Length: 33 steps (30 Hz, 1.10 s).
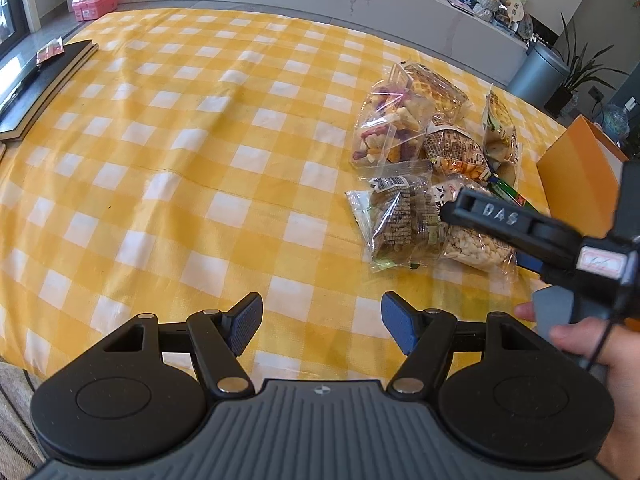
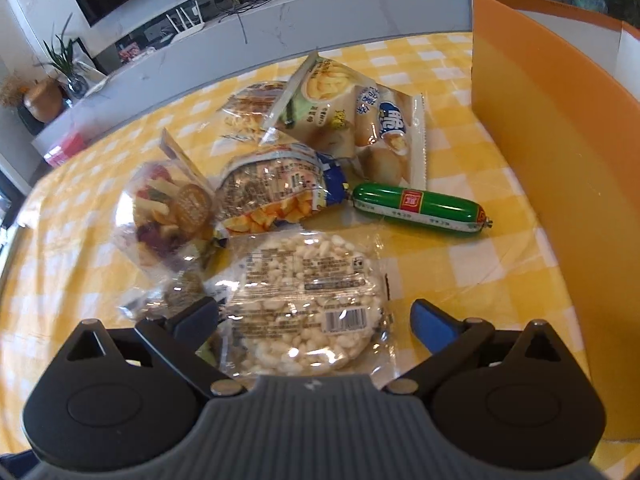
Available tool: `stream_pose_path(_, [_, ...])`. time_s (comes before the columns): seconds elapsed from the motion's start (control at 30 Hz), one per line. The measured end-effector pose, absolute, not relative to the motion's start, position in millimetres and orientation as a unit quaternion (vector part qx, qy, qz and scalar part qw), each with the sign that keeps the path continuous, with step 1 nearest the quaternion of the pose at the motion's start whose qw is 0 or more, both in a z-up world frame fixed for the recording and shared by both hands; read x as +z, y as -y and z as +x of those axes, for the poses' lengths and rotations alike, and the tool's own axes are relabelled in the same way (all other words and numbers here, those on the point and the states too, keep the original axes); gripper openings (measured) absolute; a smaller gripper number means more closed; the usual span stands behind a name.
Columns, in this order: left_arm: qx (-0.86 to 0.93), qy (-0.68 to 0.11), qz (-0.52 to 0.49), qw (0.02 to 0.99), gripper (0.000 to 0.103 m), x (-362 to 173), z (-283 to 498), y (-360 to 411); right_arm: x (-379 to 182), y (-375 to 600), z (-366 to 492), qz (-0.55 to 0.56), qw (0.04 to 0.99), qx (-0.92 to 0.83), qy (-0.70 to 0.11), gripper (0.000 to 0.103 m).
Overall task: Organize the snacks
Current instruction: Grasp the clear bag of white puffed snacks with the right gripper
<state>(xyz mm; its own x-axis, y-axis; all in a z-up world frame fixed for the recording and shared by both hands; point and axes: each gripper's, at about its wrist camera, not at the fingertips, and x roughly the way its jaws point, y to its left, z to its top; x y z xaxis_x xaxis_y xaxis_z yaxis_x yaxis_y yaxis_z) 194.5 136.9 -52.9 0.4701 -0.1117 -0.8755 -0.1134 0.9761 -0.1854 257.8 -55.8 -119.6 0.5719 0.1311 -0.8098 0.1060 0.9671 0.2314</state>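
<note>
A pile of snack packets lies on the yellow checked tablecloth (image 1: 168, 152). Nearest is a round puffed-rice cake (image 2: 308, 300) in clear wrap, also in the left wrist view (image 1: 474, 246). My right gripper (image 2: 314, 322) is open, its jaws on either side of the rice cake; from the left wrist view it reaches in from the right (image 1: 460, 210). Behind lie a green sausage (image 2: 420, 210), a mixed-crisps bag (image 2: 172, 212), a blue-edged packet (image 2: 280, 192) and a pale chip bag (image 2: 360, 120). My left gripper (image 1: 322, 326) is open and empty over bare cloth, left of the pile.
An orange box (image 2: 552, 152) with an open top stands on the table right of the pile, also in the left wrist view (image 1: 580, 176). A dark book (image 1: 44, 84) lies at the far left table edge. A pink box (image 1: 94, 2) sits on the ledge behind.
</note>
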Motion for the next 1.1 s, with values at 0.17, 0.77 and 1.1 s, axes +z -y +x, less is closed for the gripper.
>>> stream_pose_path(0.17, [-0.001, -0.505, -0.113, 0.856, 0.080, -49.5, 194.5, -137.6, -125.0, 49.4, 253.0, 0.075, 0.900, 0.017, -0.429, 0.081])
stream_pose_path(0.77, [0.021, -0.478, -0.065, 0.875, 0.081, -21.8, 197.4, -104.2, -107.9, 90.2, 214.0, 0.093, 0.900, 0.062, -0.421, 0.081])
stream_pose_path(1.1, [0.030, -0.471, -0.037, 0.881, 0.081, -15.4, 211.4, -70.9, -97.3, 103.2, 196.5, 0.086, 0.904, 0.081, -0.411, 0.081])
